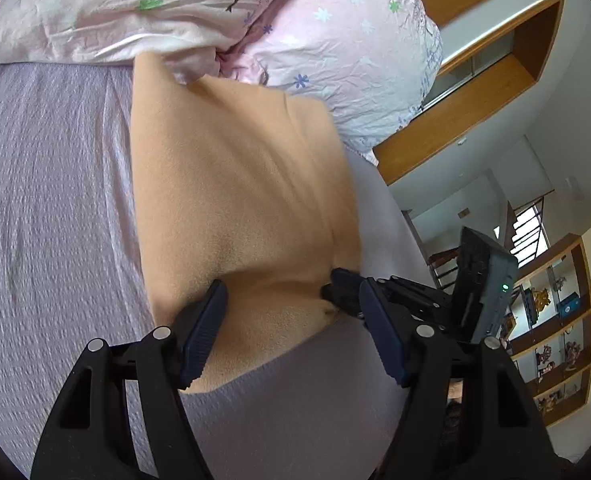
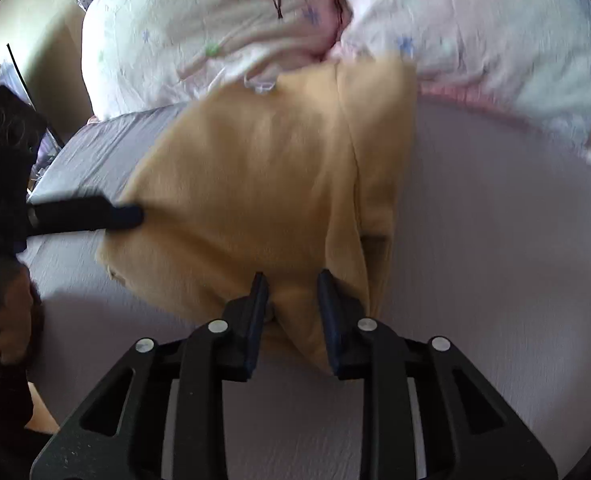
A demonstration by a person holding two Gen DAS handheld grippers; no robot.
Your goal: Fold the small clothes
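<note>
A tan fleece garment [image 1: 235, 184] lies on the lilac bed sheet [image 1: 47, 200], its far end against the pink duvet. My left gripper [image 1: 295, 296] is open, its fingers astride the garment's near corner. My right gripper [image 1: 337, 290] shows at that edge in the left wrist view. In the right wrist view the garment [image 2: 255, 168] is partly lifted and folded over. My right gripper [image 2: 293, 284] has its jaws partly closed on a bunched fold of the near edge. My left gripper [image 2: 127, 216] reaches the garment's left edge.
A crumpled pink flowered duvet [image 1: 303, 40] is piled at the far end of the bed [image 2: 495, 200]. Wooden shelves [image 1: 555, 320] and a window frame stand to the right of the bed. A person's hand [image 2: 11, 320] holds the left tool.
</note>
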